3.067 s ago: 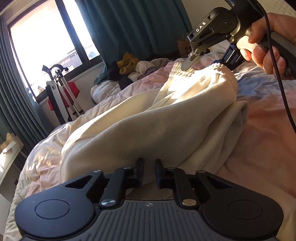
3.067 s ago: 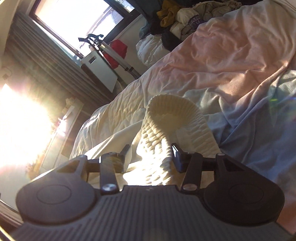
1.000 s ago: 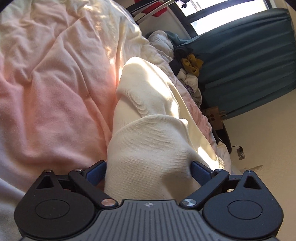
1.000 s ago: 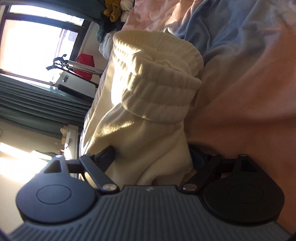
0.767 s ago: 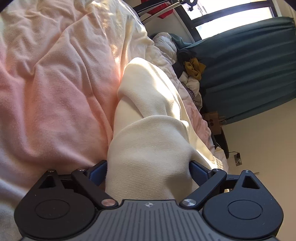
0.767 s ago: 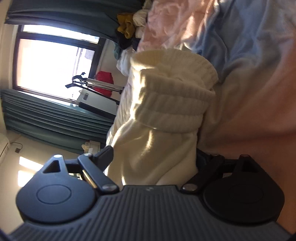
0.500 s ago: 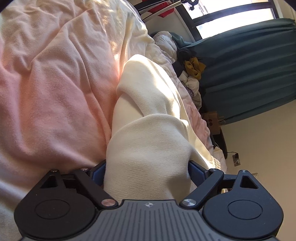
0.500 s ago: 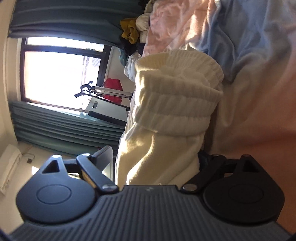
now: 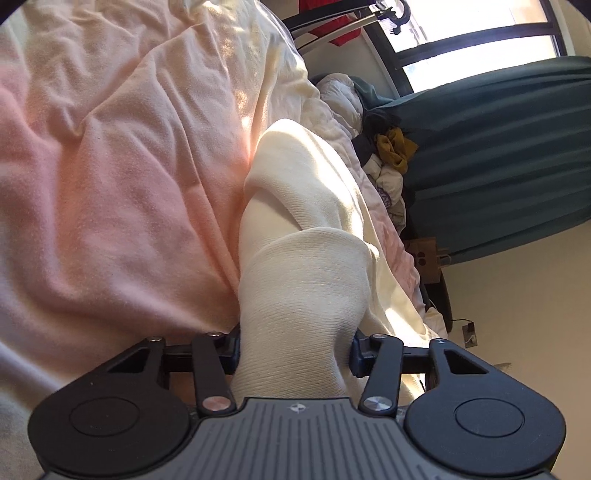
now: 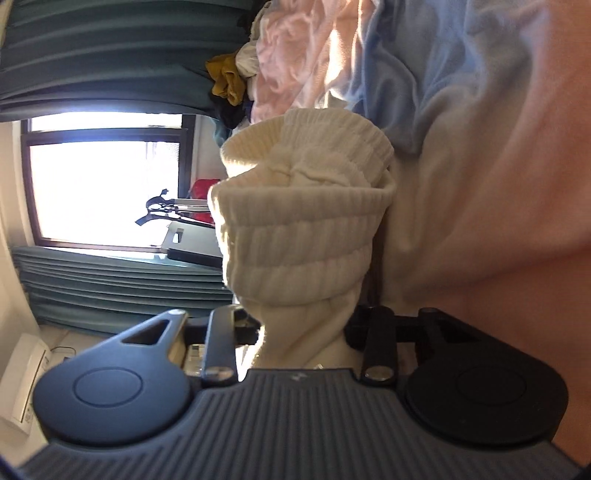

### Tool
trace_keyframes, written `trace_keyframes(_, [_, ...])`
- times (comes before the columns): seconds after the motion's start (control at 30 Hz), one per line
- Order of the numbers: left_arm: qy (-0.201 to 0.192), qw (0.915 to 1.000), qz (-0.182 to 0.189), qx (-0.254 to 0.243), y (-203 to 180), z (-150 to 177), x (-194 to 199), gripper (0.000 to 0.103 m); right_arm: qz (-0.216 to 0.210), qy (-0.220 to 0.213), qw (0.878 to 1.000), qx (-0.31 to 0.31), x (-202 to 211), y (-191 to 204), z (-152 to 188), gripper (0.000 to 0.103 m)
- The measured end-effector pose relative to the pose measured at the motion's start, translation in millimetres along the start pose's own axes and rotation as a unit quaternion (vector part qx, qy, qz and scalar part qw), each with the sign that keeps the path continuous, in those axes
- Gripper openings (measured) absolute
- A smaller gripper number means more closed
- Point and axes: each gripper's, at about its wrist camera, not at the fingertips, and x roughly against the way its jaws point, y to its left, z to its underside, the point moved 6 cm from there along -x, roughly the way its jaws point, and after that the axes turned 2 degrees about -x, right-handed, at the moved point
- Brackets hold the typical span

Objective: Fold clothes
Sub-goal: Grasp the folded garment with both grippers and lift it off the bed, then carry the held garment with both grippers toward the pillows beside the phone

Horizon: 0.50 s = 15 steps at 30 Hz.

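The cream garment (image 9: 295, 288) lies on the pink bedcover (image 9: 110, 184), stretched along it toward the window (image 9: 480, 33). Left gripper (image 9: 295, 345): jaws have just been closing and now pinch a thick bunched fold of the garment at its smooth end, cloth bulging above the pads. Right gripper (image 10: 303, 328): jaws have likewise just been closing and are clamped on the garment (image 10: 303, 236) just below its ribbed band (image 10: 303, 206), which stands up rolled over above the fingers. Beside the garment in the right view, the bedcover (image 10: 498, 184) runs pink with a blue patch. A pile of clothes (image 9: 388, 158) sits past the garment's far end, against the teal curtain (image 9: 498, 147).
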Motion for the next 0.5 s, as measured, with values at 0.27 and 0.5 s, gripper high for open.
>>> trace_keyframes(0.27, [-0.03,0.9995,0.001,-0.002,-46.9,5.2,42.3,0.045,-0.062,0.007,0.998,-0.001,29.8,32.5,0.6,0.033])
trace_keyframes(0.5, [-0.03,0.9985,0.038,-0.024,-121.6,34.9,69.7,0.043,-0.104,-0.018,0.994,-0.002,85.9,60.5,-15.6,0.033])
